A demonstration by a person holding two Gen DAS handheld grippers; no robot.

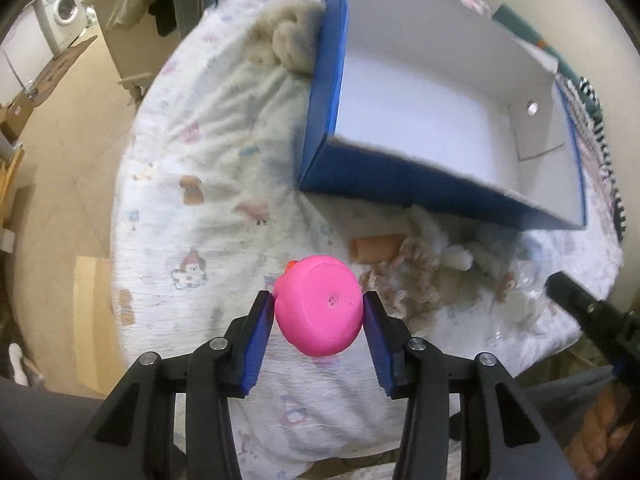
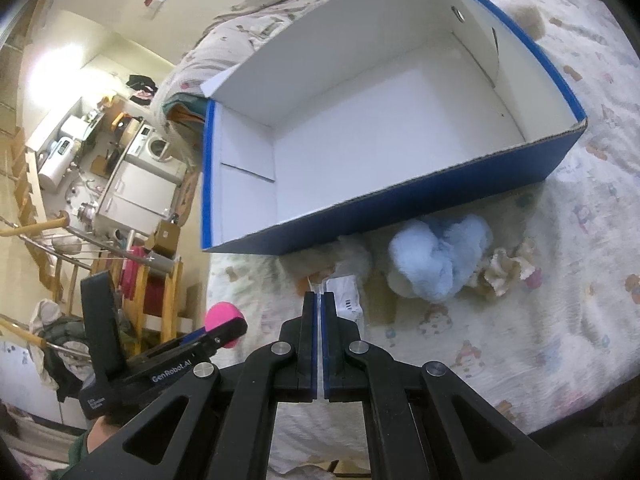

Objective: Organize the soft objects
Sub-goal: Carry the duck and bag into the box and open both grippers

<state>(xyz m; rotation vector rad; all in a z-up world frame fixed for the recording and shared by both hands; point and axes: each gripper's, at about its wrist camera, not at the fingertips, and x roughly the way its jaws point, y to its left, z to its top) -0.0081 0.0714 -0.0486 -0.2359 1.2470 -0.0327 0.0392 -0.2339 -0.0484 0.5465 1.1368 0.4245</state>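
My left gripper is shut on a pink rubber duck, held above the bed, bottom side toward the camera. The blue box with a white inside stands open and empty beyond it. My right gripper is shut and empty, its pads together, over the bed in front of the box. A light blue plush lies by the box's near wall. The left gripper with the pink duck shows at the lower left of the right wrist view.
A pile of beige and white plush toys lies on the patterned bedsheet in front of the box. A grey-beige plush sits at the box's far left corner. A white label lies on the bed. Bed edge drops left to the floor.
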